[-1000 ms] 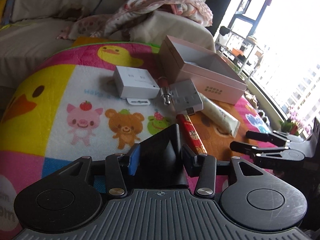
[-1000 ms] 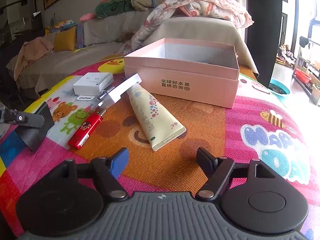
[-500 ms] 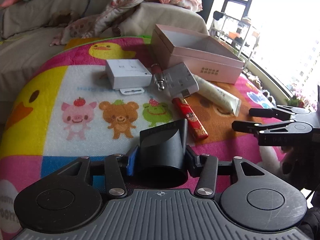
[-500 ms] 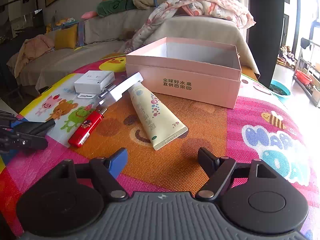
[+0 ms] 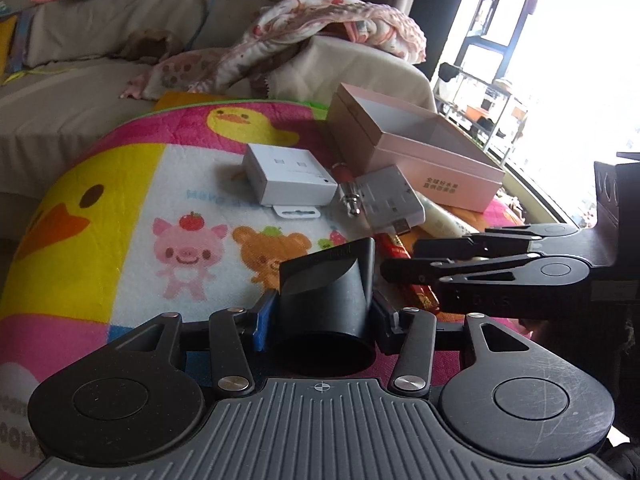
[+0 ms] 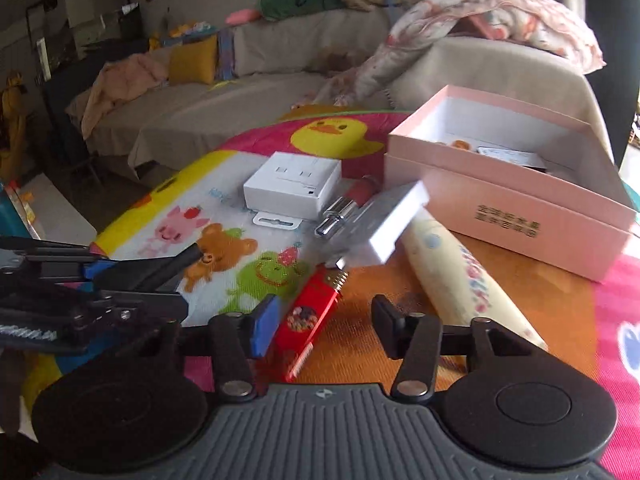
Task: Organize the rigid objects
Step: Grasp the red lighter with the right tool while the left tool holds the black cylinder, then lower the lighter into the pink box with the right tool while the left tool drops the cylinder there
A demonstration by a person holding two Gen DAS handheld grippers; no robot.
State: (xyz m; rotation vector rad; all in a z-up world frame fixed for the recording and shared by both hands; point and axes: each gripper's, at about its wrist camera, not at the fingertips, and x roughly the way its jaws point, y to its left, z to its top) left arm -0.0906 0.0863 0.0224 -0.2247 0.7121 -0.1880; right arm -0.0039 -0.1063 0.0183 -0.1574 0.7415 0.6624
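My left gripper (image 5: 324, 316) is shut on a black tube-shaped nozzle (image 5: 326, 292) and holds it low over the cartoon mat (image 5: 132, 208). It shows at the left in the right wrist view (image 6: 132, 276). My right gripper (image 6: 324, 320) is open and empty, with its fingers either side of the near end of a red lighter (image 6: 312, 312). It reaches in from the right in the left wrist view (image 5: 400, 258). Beyond lie a white box (image 6: 292, 184), a grey flat pack (image 6: 384, 220), a lipstick (image 6: 348, 204), a cream tube (image 6: 460, 276) and an open pink box (image 6: 516, 200).
The pink box holds a few small items (image 6: 508, 156). A sofa with a floral blanket (image 5: 320, 28) stands behind the mat. A bright window and a shelf rack (image 5: 488, 96) are at the right.
My right gripper has moved left and forward to straddle the red lighter, close to my left gripper. My left gripper still holds the black nozzle and has shifted slightly.
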